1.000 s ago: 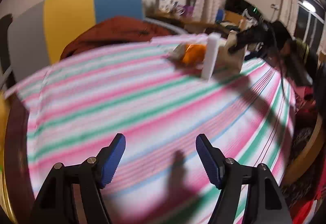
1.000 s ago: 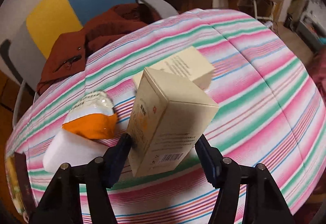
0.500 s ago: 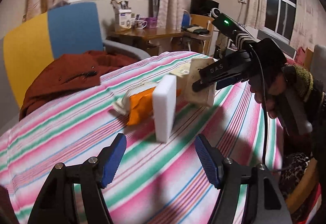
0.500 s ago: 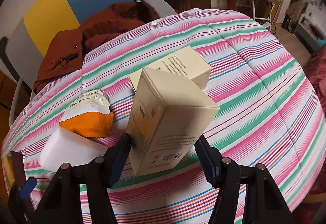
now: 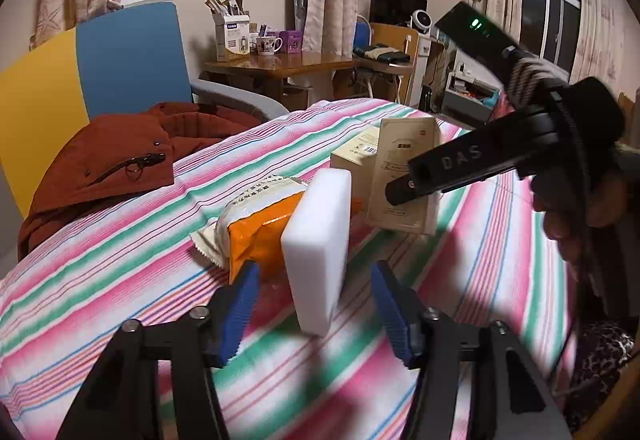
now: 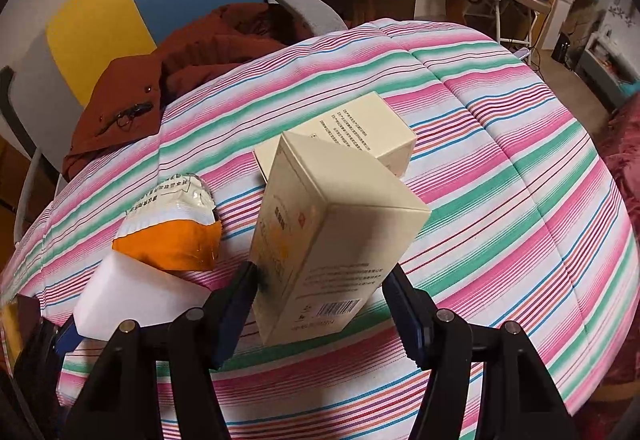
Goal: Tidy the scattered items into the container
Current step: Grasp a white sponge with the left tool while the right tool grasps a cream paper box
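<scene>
At centre frame, the white rectangular foam block (image 5: 318,248) is standing between the left gripper (image 5: 314,306)'s closing, not-yet-touching jaws; the right gripper (image 6: 320,314) is clamping the cream cardboard box (image 6: 320,240).

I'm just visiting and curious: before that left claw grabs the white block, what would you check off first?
1. White block lies between the left gripper fingers: ok.
2. Pads pressing on the block: not ok; the jaws have just been closing, but gaps show on both sides.
3. Orange packet clear of the left finger: cannot tell, it sits very close.
4. Right gripper holds the tall box: ok.
5. Container in sight: not ok, neither view shows one.
</scene>
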{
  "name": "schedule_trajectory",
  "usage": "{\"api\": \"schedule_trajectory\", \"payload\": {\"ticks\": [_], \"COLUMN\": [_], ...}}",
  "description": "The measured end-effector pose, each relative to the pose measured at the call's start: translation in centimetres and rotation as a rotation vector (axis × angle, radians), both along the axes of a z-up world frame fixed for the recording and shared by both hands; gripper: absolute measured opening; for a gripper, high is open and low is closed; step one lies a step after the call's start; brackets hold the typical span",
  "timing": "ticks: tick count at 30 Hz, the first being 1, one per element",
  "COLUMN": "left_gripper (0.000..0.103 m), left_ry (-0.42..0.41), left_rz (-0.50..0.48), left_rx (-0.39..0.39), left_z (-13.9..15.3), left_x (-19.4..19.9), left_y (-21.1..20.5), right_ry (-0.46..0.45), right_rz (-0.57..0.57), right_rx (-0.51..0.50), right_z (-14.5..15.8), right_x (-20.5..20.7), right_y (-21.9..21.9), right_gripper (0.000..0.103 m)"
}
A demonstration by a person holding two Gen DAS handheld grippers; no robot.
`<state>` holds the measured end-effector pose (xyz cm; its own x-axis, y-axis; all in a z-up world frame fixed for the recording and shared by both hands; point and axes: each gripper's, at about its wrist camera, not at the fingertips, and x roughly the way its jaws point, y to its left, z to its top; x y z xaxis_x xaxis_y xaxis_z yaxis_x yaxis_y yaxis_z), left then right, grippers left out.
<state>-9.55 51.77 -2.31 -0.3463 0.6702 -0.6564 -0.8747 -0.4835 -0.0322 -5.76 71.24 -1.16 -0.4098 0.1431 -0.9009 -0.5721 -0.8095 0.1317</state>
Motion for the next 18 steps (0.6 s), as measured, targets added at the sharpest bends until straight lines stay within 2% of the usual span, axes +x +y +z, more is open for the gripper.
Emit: {"api": "schedule_trajectory", "payload": {"ticks": [2, 4, 6, 12, 18], "left_gripper": [0.048, 0.035, 0.026, 0.019, 0.019], "left_ry": [-0.007, -0.005, -0.023, -0.033, -0.085], "left_rz": [-0.004, -0.003, -0.008, -0.008, 0.023], "left_rx": [-0.007, -0.016, -0.024, -0.013, 0.007], "left_z": [-0.3, -0.6, -1.1, -1.2, -0.8], "left_x": [-0.3, -0.6, -0.8, -0.1, 0.7], "left_y": [0.6, 1.0, 1.4, 0.7, -2.4], "right_ry": [-0.002, -0.003, -0.005, -0.016, -0.017], "right_rz": [0.001, 0.003, 0.005, 0.036, 0.078], "right_rx": [0.004, 0.007, 0.010, 0.018, 0.071], "right_z": [0.0, 0.0, 0.0, -0.3, -0.1], "right_x": [-0.1, -0.1, -0.1, -0.5, -0.8], "right_y": [-0.1, -0.1, -0.1, -0.6, -1.5], "right_gripper": [0.065, 0.065, 0.065, 0.063, 0.060]}}
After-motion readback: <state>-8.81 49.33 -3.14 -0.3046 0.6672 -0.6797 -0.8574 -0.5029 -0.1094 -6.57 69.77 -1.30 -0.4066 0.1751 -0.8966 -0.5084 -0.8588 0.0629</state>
